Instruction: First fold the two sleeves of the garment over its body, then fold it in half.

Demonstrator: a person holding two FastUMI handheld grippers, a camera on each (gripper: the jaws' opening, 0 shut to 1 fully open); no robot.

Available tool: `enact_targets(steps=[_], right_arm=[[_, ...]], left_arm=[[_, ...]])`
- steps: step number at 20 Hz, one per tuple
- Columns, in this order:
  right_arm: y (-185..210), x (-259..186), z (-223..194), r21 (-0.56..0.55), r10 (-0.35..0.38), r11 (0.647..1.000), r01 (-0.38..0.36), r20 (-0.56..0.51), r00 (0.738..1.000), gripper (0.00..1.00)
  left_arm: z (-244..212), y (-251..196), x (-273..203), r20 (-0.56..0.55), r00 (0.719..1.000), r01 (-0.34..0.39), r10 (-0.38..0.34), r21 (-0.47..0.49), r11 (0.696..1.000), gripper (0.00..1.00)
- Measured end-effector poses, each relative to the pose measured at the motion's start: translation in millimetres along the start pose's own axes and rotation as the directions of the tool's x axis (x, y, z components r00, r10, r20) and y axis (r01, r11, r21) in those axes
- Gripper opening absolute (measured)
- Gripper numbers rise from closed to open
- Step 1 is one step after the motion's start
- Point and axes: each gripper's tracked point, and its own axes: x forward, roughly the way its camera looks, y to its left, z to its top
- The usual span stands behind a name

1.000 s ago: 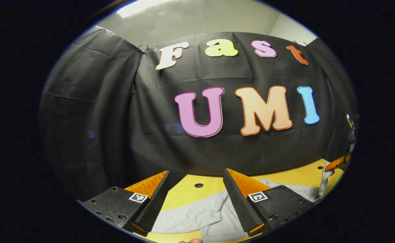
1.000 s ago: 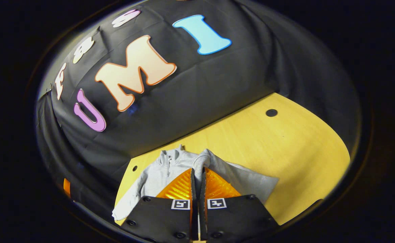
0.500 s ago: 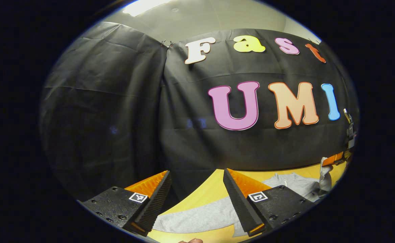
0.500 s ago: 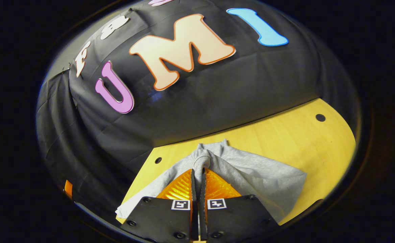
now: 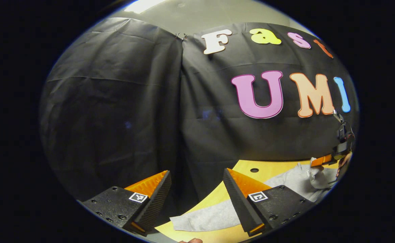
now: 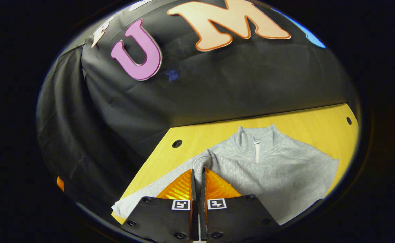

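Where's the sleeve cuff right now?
In the right gripper view, the right gripper pinches the sleeve cuff just left of the grey pullover's zip collar.

A recording booth: black cloth wall (image 5: 116,111) behind a wooden table (image 6: 302,121).

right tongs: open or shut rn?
Shut. In the right gripper view the right tongs pinch a cuff of the grey zip-neck sweatshirt between both fingers, lifted above the wooden table.
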Motion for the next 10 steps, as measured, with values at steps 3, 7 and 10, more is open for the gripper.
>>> enact_targets(steps=[3, 7, 10], right_arm=[[8.5, 29.7, -24.2, -0.023, -0.024, 0.999, 0.022, -0.056, 0.998, 0.04], [4.9, 55.6, -54.3, -0.022, -0.076, 0.997, 0.074, -0.110, 0.991, 0.04], [6.1, 65.1, -72.6, 0.003, -0.070, 0.997, 0.072, -0.154, 0.986, 0.11]], left_arm=[[-19.7, 13.2, 9.6, -0.038, 0.999, -0.004, 0.003, -0.008, 1.000, 0.94], [-53.3, 25.1, 21.8, -0.103, 0.995, -0.003, 0.002, -0.010, 1.000, 0.92], [-87.1, 30.1, 27.2, -0.175, 0.985, 0.008, -0.008, 0.003, 1.000, 0.92]])
